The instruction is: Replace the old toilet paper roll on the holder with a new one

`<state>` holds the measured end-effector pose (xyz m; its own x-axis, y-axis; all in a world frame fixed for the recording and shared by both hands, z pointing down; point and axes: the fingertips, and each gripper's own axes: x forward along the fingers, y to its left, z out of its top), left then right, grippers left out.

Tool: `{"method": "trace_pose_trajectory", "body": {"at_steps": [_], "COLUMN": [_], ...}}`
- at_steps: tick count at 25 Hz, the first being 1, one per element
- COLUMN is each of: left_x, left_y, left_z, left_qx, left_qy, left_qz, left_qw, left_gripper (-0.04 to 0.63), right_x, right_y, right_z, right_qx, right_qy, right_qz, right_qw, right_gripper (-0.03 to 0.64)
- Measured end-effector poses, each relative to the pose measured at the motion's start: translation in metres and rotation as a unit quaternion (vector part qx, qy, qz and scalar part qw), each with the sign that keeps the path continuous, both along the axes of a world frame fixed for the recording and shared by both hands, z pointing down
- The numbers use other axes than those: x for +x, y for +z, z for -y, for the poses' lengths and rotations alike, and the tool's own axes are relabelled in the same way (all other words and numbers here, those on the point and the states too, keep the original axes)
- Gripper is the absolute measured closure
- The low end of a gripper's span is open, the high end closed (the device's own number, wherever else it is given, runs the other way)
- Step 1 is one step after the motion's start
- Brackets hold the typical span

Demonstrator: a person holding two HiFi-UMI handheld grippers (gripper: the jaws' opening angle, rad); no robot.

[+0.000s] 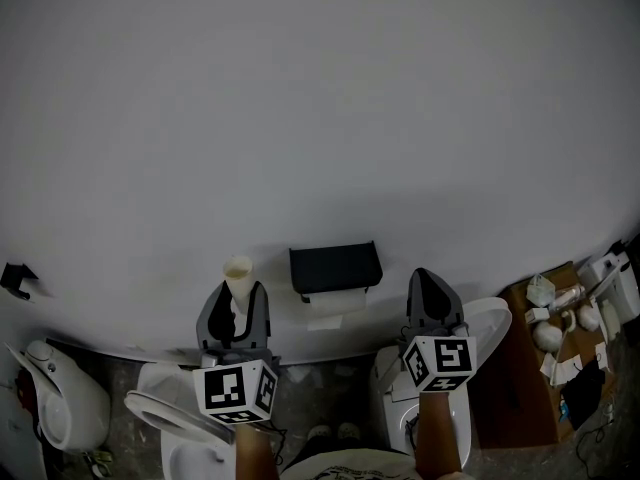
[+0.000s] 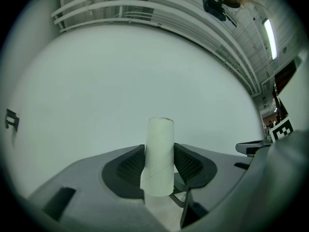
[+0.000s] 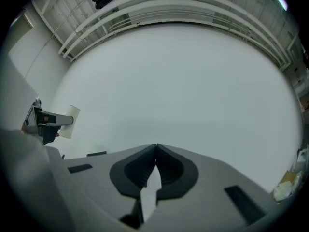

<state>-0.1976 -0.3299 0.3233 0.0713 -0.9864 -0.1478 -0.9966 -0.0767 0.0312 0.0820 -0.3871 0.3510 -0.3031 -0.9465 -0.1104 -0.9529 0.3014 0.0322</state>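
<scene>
Left claw (image 2: 159, 166): grips old cardboard tube (image 2: 160, 139), upright between the pads.
Right claw (image 3: 155, 164): closed, empty.
Holder (image 1: 335, 266): on wall (image 1: 320, 118), between claws.
Advice: light squeeze, tube likely crushes; discard it first.

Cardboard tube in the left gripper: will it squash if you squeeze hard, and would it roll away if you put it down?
It probably squashes: the cardboard tube looks hollow and thin-walled, with an open top end. It seems light, since the left gripper holds it upright just between its pads. Laid on its side, its round shape would likely roll.
</scene>
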Motion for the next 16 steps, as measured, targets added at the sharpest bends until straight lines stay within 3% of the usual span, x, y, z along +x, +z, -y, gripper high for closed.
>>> {"method": "trace_pose_trajectory", "body": {"at_steps": [16], "left_x": [-0.0048], "left_y": [0.0008], "left_z": [-0.0053], "left_qx": [0.002], "left_qy": [-0.001], "left_qz": [-0.001], "left_qw": [1.0000], "left_gripper": [0.407], "right_x": [-0.0071], "right_y": [-0.0006], "right_z": [-0.0090], "right_qx": [0.002], "right_qy": [-0.001], "right_qz": [-0.002], "right_qw": [1.000], "right_gripper": [0.626]}}
